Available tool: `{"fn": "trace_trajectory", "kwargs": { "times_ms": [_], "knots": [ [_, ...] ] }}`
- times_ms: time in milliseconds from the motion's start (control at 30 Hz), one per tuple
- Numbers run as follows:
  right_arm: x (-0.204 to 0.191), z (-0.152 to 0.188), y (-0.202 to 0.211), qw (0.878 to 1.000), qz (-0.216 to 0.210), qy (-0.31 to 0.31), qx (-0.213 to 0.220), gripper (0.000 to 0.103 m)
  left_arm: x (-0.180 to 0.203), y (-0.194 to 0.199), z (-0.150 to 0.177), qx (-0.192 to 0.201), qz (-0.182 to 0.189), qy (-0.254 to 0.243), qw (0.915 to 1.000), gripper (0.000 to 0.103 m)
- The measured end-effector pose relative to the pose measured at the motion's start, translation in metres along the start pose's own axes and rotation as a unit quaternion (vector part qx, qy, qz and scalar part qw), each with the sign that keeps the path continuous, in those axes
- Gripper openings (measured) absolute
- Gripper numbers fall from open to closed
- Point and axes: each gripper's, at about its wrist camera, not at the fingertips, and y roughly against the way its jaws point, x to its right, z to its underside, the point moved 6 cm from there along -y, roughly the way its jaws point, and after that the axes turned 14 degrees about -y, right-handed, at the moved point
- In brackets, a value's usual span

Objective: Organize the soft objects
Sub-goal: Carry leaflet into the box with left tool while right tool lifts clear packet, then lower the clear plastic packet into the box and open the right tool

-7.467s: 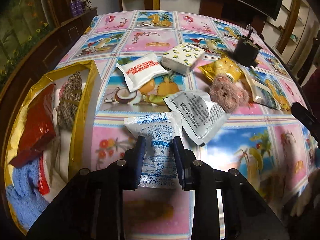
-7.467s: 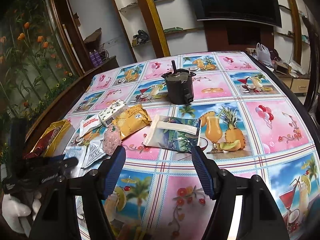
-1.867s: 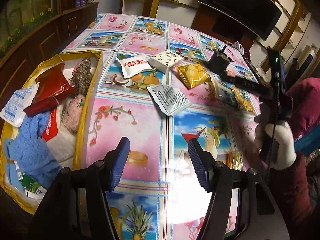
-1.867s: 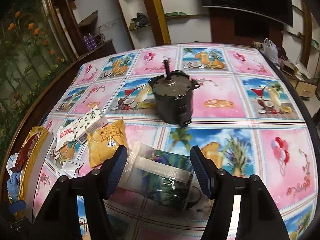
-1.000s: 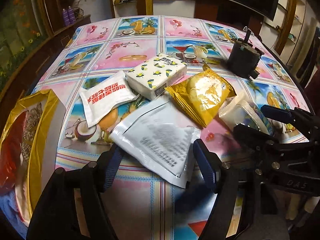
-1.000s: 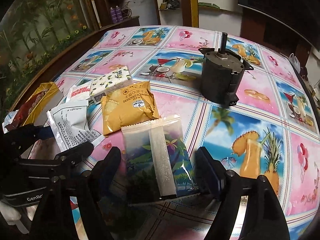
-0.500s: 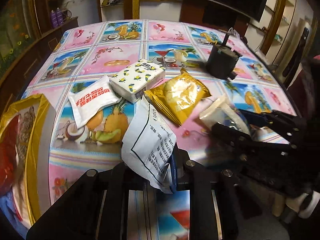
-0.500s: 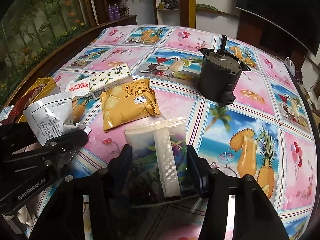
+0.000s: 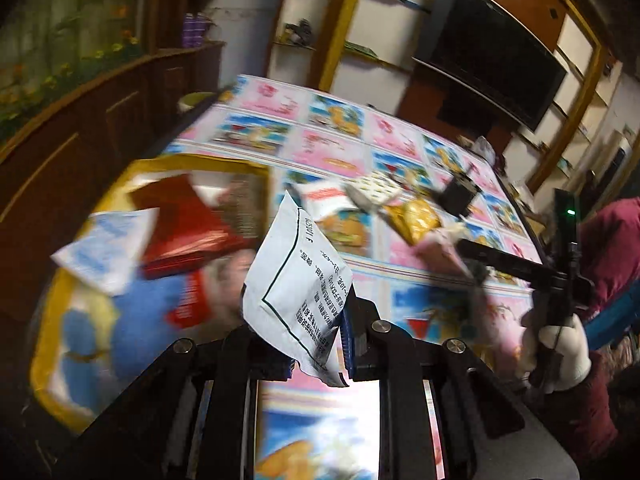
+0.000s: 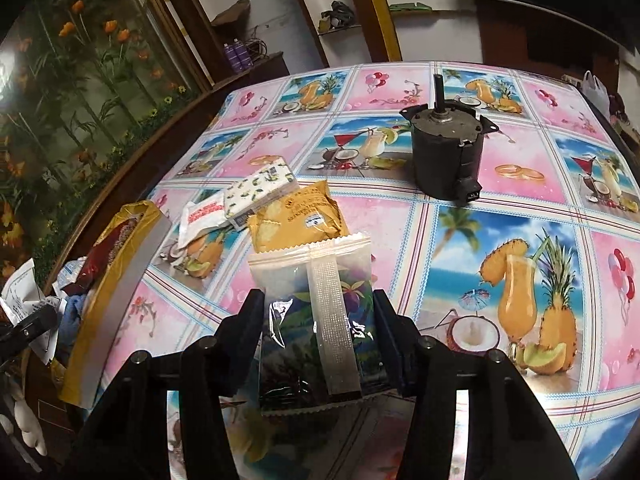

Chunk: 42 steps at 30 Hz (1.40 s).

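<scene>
My left gripper [image 9: 316, 344] is shut on a white printed sachet [image 9: 294, 276] and holds it in the air near the gold-rimmed box [image 9: 52, 292], which holds a red pouch [image 9: 184, 220], blue cloth and other soft items. My right gripper [image 10: 320, 312] is shut on a clear packet with a leafy print [image 10: 320, 300], lifted off the table. A yellow cracker packet [image 10: 298, 216], a lemon-print tissue pack [image 10: 260, 188] and a white red-lettered sachet [image 10: 202, 216] lie on the tablecloth. The box also shows in the right wrist view [image 10: 120, 248].
A black motor [image 10: 446, 160] stands upright behind the packets. The table has a patterned fruit-and-drink cloth [image 10: 520, 220]. A wooden sideboard runs along the left edge [image 9: 100, 120]. The left wrist view is blurred by motion.
My left gripper has swung left with the white sachet toward the box. My right gripper has closed on the clear leafy packet and raised it off the table.
</scene>
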Motion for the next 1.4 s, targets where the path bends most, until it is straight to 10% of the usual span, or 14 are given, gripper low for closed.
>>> {"fn": "trace_trajectory", "kwargs": {
  "times_ms": [433,567,767,1167,1400],
  "knots": [
    [-0.141,0.046,0.009,0.993,-0.079,0.077,-0.051,0.053,-0.089,0.023,0.053,-0.017,-0.058,0.063,0.9961,0.018],
    [-0.187,0.070,-0.008,0.988,-0.089,0.104,-0.074,0.053,-0.097,0.021,0.061,-0.020,-0.062,0.071,0.9954,0.051],
    [-0.242,0.098,-0.034,0.981,-0.088,0.145,-0.097,0.054,-0.109,0.036,0.068,0.010,-0.022,0.111,0.9935,0.053],
    [-0.266,0.122,-0.067,0.975,-0.019,0.209,-0.081,0.059,-0.121,0.061,0.072,0.031,-0.139,0.079,0.9867,0.055],
    [-0.263,0.118,-0.054,0.980,-0.062,0.165,-0.089,0.067,-0.118,0.071,0.071,0.033,-0.183,0.066,0.9804,0.062]
  ]
}}
